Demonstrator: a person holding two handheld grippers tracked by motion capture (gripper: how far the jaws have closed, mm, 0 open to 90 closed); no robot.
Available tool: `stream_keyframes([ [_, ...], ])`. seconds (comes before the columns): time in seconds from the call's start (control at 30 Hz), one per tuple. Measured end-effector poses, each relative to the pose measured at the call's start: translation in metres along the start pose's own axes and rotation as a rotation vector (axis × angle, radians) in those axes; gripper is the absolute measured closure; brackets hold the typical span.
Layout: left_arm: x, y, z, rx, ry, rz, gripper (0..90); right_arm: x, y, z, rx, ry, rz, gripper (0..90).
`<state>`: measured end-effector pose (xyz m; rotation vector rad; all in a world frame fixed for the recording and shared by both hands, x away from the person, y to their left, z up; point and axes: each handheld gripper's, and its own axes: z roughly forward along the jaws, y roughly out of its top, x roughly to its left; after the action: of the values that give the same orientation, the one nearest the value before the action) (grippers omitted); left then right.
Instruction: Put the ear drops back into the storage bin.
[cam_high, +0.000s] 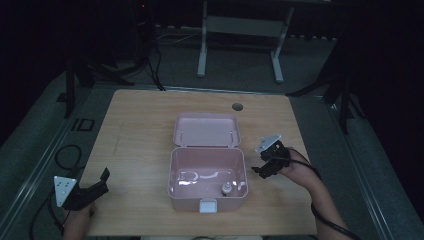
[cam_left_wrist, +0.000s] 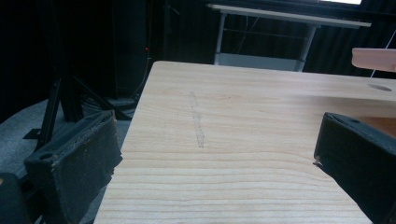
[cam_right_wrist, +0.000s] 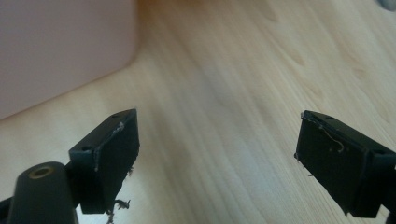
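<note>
Pink plastic box (cam_high: 207, 175) sits mid-desk, slightly toward your side, lid (cam_high: 206, 130) flipped back flat behind it, white latch tab (cam_high: 208, 205) on the front wall. Rounded corners, glossy inside with glare streaks. Small round knob-like object (cam_high: 226, 189) lies on the box floor near the front right corner; too small to tell what it is.

Your right claw (cam_high: 261, 167) is just beside the box's right wall, not touching it, jaws spread wide, nothing between them. Right hand (cam_high: 299, 170) lies low on the desk, wrist bent inward so the claw points left at the box; grey three-cornered plate (cam_high: 267, 143) tilted on top. In the right gripper view the black pads (cam_right_wrist: 116, 154) look worn, frayed threads at the lower edge, bare wood between them, pink wall (cam_right_wrist: 60, 51) at upper left.

Your left claw (cam_high: 100, 182) is well apart from the box at the front left corner of the desk, jaws open, empty, angled up and right. Left gripper view: matte black pads (cam_left_wrist: 79, 163), only wood grain between.

Desk (cam_high: 140, 130) is light wood laminate, rounded corners, cable hole (cam_high: 237, 106) at the far edge. Dark floor, metal frame legs (cam_high: 240, 45) behind.
</note>
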<state>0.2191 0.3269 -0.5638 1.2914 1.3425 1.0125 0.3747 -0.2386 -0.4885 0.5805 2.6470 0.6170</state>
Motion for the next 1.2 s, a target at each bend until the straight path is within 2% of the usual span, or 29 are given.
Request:
stream_keyframes([
  [0.13, 0.000, 0.000, 0.000, 0.000, 0.000, -0.001, 0.5, 0.002, -0.014, 0.008, -0.051, -0.086, 0.074, 12.2],
  [0.27, 0.000, 0.000, 0.000, 0.000, 0.000, -0.001, 0.4, 0.003, -0.028, 0.012, -0.112, -0.152, 0.149, 12.0],
  [0.43, 0.000, 0.000, 0.000, 0.000, 0.000, -0.001, 0.5, 0.004, -0.044, 0.013, -0.221, -0.224, 0.268, 12.0],
  [0.53, 0.000, 0.000, 0.000, -0.001, 0.000, 0.000, 0.5, 0.006, -0.051, 0.016, -0.261, -0.268, 0.337, 12.0],
  [0.63, 0.000, 0.000, 0.000, 0.000, 0.000, 0.000, 0.4, 0.007, -0.057, 0.018, -0.275, -0.310, 0.390, 12.0],
  [0.8, 0.000, 0.000, 0.000, 0.000, -0.002, 0.000, 0.5, 0.004, -0.069, 0.017, -0.324, -0.313, 0.526, 12.0],
  [0.87, 0.000, 0.000, 0.000, -0.001, -0.001, 0.000, 0.4, 0.003, -0.073, 0.015, -0.334, -0.333, 0.565, 12.0],
  [1.03, 0.000, 0.000, 0.000, -0.001, -0.001, 0.000, 0.5, 0.000, -0.084, 0.011, -0.338, -0.344, 0.655, 12.2],
  [1.2, 0.000, 0.000, 0.000, -0.001, 0.000, 0.001, 0.4, 0.000, -0.093, 0.005, -0.356, -0.351, 0.708, 12.2],
])
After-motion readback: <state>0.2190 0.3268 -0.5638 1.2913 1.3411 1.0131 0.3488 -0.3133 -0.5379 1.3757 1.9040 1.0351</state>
